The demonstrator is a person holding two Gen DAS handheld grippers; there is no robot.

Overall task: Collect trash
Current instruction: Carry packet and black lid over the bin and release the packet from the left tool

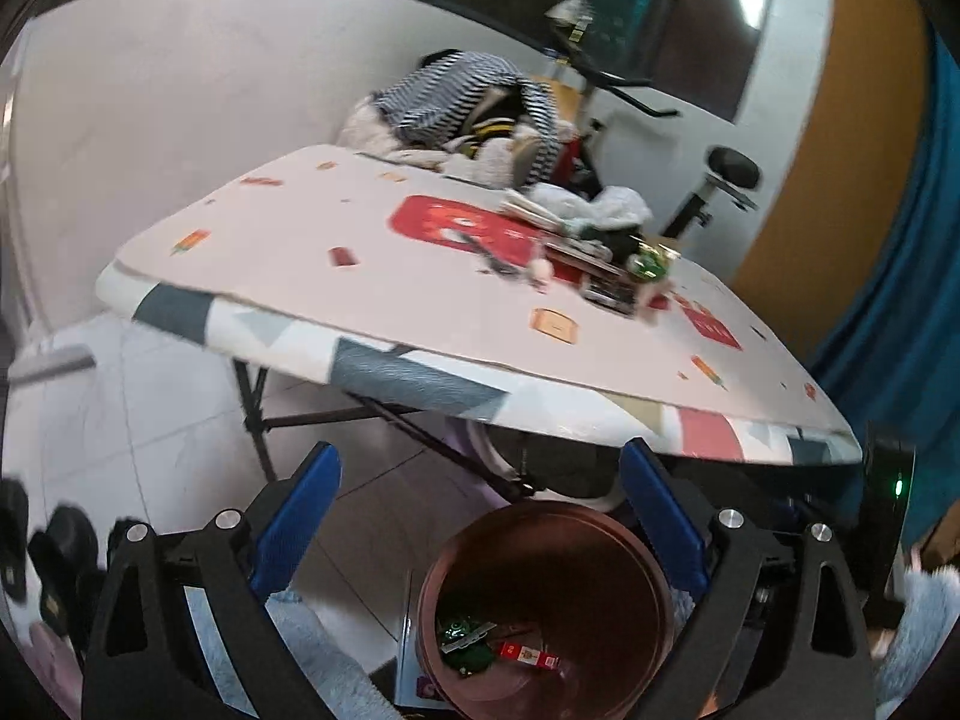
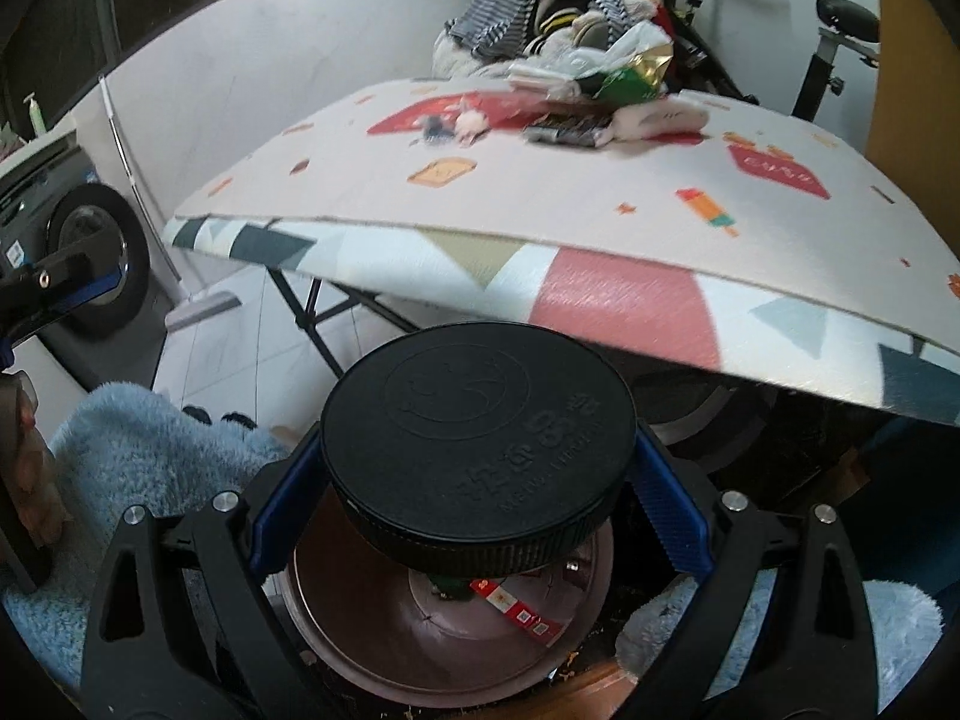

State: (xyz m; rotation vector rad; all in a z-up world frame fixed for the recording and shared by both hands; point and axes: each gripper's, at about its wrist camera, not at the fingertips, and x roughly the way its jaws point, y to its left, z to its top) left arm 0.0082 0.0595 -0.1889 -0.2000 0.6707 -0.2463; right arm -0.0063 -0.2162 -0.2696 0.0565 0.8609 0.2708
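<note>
**Trash on the table, some already in the bin**

Trash [image 1: 606, 252] lay heaped toward the far right of the patterned table [image 1: 360, 276], a jumble of wrappers, dark packets and white crumpled plastic, with a green and gold bag [image 2: 636, 81] among it. More of it sat in the brown bin [image 1: 543, 600] on the floor, near me and below the table's near edge: a green wrapper [image 1: 462, 639] and a red packet [image 1: 528, 654] at the bottom.

My left gripper [image 1: 480, 516] hung over the bin's mouth with its blue pads [image 1: 300, 516] spread wide and nothing between them. My right gripper [image 2: 474, 510] was clamped on a round black lid [image 2: 477, 450], one pad against each side, and I held the lid tilted above the open bin [image 2: 444, 642].

Beyond the table I saw a pile of striped clothes [image 1: 462, 90] and an exercise bike [image 1: 708, 180]. A fluffy blue fabric [image 2: 150, 438] lay to the near left.
</note>
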